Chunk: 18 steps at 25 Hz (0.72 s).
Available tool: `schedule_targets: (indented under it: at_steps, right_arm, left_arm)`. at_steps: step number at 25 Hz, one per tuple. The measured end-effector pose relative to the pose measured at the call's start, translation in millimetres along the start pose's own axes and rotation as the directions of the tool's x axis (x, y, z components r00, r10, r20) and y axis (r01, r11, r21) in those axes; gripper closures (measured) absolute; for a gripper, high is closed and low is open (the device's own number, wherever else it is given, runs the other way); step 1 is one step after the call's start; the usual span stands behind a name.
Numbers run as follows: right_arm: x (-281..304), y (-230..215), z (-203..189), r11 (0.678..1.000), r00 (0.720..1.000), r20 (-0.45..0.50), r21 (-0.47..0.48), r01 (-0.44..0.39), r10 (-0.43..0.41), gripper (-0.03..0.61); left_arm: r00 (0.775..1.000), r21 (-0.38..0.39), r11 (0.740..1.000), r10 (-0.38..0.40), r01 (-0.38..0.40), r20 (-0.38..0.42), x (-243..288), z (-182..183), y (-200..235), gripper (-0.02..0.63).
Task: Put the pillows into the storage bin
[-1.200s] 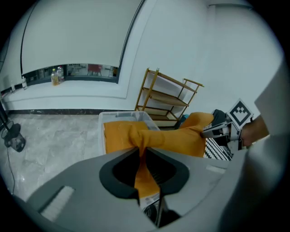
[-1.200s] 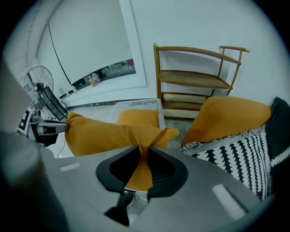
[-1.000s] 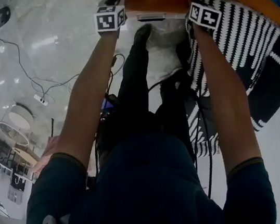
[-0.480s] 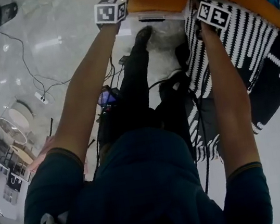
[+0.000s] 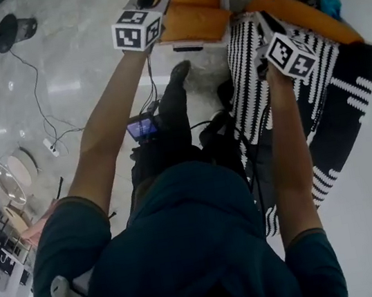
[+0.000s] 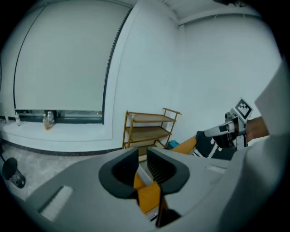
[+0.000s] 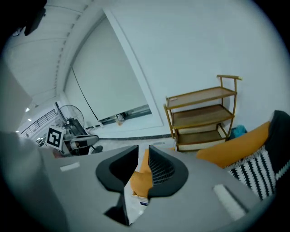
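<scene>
Fingers (image 6: pixel 118 171) of L gripper (image 6: pixel 142 156) just nipped tighter on orange pillow (image 5: pixel 194 17) edge, R gripper (image 7: pixel 143 152) clamps other edge; I'd say 2-pt grip stops it flopping, striped bin (image 5: pixel 332 79) just beside

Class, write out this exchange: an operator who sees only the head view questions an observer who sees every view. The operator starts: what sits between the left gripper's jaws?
Observer: Left gripper: its jaws have just been closing, and fabric of the orange pillow is pinched between them.
Operator: And the right gripper?
Observer: Right gripper: its jaws are also shut on orange pillow fabric.
Operator: What lies ahead of the left gripper?
Observer: A window sill with a small bottle standing on it.
</scene>
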State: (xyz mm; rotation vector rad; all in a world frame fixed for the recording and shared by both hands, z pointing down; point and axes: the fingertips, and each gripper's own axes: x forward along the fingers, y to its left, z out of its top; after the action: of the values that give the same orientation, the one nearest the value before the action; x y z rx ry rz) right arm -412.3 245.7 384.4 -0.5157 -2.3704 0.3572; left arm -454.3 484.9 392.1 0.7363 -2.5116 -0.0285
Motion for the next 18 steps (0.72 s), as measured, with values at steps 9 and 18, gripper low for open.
schedule_targets:
  at_steps: [9,18]
  right_arm:
    - [-164.3,66.9,87.6,0.972,0.955,0.226,-0.176,-0.153,0.191,0.524]
    - [-341.4,94.9,84.4,0.918,0.876,0.342,-0.322,-0.23,0.339,0.545]
  left_arm:
    - [0.968,0.113,0.993,-0.007,-0.022,0.251,-119.3,122.9,-84.1,0.558]
    - [0.912,0.195,0.977,0.0,-0.088,0.411,-242.1,151.4,-218.2,0.561]
